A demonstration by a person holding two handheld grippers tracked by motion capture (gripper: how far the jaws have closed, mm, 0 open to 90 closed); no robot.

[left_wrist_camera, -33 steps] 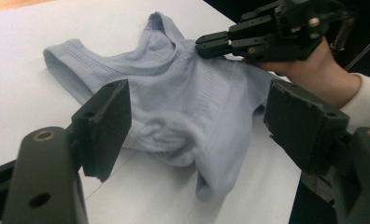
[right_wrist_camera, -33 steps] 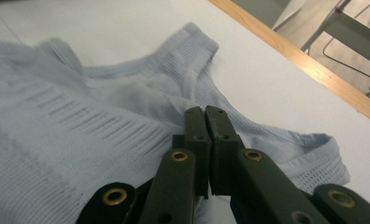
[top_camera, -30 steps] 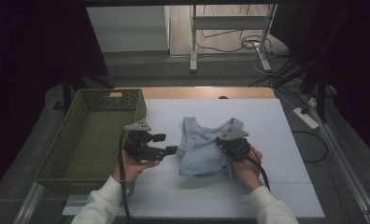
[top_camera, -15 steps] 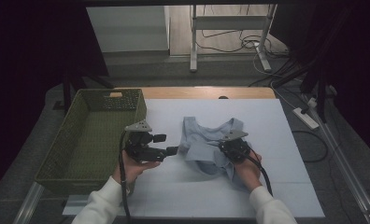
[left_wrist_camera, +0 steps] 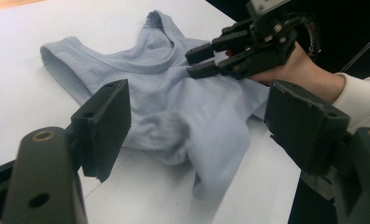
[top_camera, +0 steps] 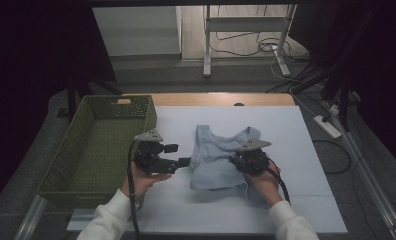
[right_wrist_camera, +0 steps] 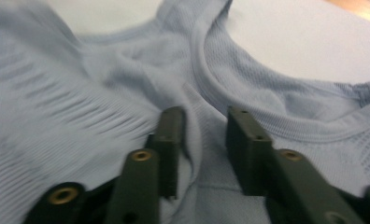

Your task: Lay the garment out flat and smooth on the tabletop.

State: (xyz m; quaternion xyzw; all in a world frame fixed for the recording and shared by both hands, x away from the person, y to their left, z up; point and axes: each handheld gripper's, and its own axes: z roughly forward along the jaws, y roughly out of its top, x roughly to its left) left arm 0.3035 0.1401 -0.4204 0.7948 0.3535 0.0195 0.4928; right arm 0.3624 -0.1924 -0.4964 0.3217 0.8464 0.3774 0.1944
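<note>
The light blue top (top_camera: 217, 160) lies in the middle of the high view on the white sheet (top_camera: 311, 200) that covers the table, neckline and straps toward the far edge, its lower part folded over and bunched near the person's hands. To my eye it is a thin, stretchy knit: very light, limp, with nothing stiff in it, so it will sag and slide out of shape wherever it is lifted and will drag along the sheet rather than hold a crease. I'd judge a doubled edge or the ribbed band at the neck or armhole the best place to pinch, since a single layer of this cloth could slip. The right gripper (right_wrist_camera: 199, 140) rests on the cloth right of centre in the high view; its jaws have just been opening and now stand partly apart, with a raised ridge of the fabric between them, the pads looking slack on it rather than pressing. The left gripper (left_wrist_camera: 192, 135), left of centre in that view beside the green basket (top_camera: 66, 165), is spread wide and holds nothing, its jaws aimed at the folded lower corner of the top without touching it
</note>
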